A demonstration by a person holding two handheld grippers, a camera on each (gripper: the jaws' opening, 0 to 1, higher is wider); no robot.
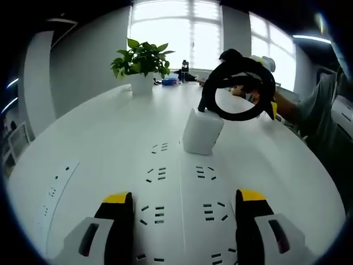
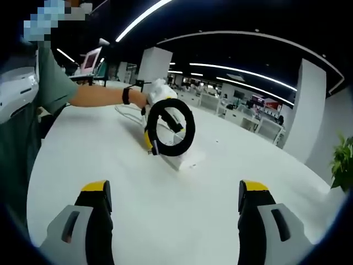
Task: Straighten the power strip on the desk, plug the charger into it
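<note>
Left gripper view: the white power strip (image 1: 182,190) lies flat on the white counter (image 1: 105,132), close in front of the camera, its rows of dark socket slots running away between the left gripper's (image 1: 183,201) two yellow-tipped fingers. Those fingers stand wide apart with nothing between them. A white cube-shaped charger (image 1: 202,131) stands upright at the strip's far end. Whether its pins are seated cannot be told. Its black cable (image 1: 242,88) rises from the top in a big loop. A person's hand (image 1: 242,93) reaches in from the right at the loop. Farther back a plant (image 1: 142,61) in a white pot sits before bright windows (image 1: 176,30).

Right gripper view: the right gripper (image 2: 174,201) also has its fingers spread wide and empty above bare counter. Beyond them the cable loop stands upright mid-counter, with a person's forearm (image 2: 94,95), a dark band at the wrist, reaching to it from the left.
</note>
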